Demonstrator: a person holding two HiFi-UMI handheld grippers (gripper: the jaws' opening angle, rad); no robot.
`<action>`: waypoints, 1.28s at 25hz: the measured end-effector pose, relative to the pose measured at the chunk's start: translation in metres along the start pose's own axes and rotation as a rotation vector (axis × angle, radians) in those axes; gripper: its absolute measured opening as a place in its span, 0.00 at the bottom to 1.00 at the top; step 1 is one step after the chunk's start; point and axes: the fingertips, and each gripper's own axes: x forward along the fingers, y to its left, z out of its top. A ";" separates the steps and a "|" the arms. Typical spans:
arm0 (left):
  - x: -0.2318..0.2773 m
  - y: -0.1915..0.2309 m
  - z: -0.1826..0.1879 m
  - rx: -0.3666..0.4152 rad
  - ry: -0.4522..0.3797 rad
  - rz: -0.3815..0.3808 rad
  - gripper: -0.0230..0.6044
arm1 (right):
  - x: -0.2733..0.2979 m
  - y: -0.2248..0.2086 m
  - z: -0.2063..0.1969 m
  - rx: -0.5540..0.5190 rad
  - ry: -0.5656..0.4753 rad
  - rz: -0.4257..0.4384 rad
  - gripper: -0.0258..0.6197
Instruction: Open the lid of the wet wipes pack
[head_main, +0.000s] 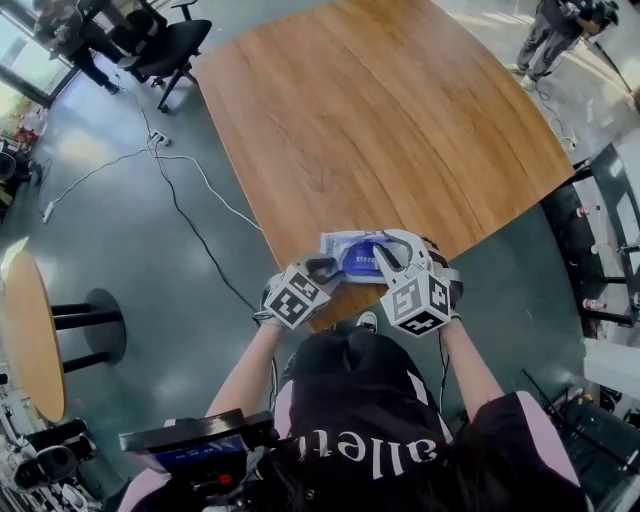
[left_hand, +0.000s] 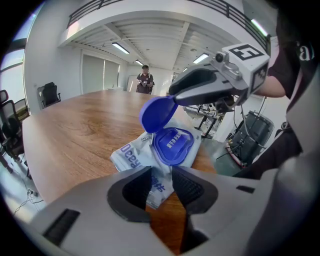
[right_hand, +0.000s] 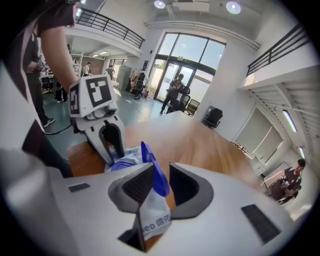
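Observation:
A white wet wipes pack (head_main: 340, 244) with a blue lid lies at the near edge of the wooden table (head_main: 380, 120). My left gripper (head_main: 322, 268) is shut on the pack's near end, and the left gripper view shows the pack (left_hand: 131, 156) pinched between the jaws of the left gripper (left_hand: 161, 181). My right gripper (head_main: 386, 258) is shut on the round blue lid (left_hand: 157, 113), which stands swung up off the blue opening (left_hand: 173, 145). In the right gripper view the lid (right_hand: 154, 172) sits edge-on between the jaws of the right gripper (right_hand: 161, 178), with the left gripper (right_hand: 106, 138) just beyond.
The pack sits close to the table's front edge (head_main: 330, 305), right by the person's body. An office chair (head_main: 165, 45) and floor cables (head_main: 190, 185) lie to the left. A round table (head_main: 30, 340) stands far left; a person (head_main: 548, 35) stands past the far right corner.

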 end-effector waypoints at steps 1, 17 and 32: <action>0.001 -0.001 0.001 0.001 0.000 0.000 0.24 | 0.005 -0.008 -0.002 -0.003 0.009 -0.006 0.19; 0.001 -0.003 0.002 0.005 -0.002 -0.015 0.24 | 0.068 -0.045 -0.040 0.338 0.090 0.056 0.20; -0.020 -0.005 0.010 -0.116 -0.125 0.000 0.24 | -0.042 0.011 -0.031 0.671 -0.051 -0.101 0.19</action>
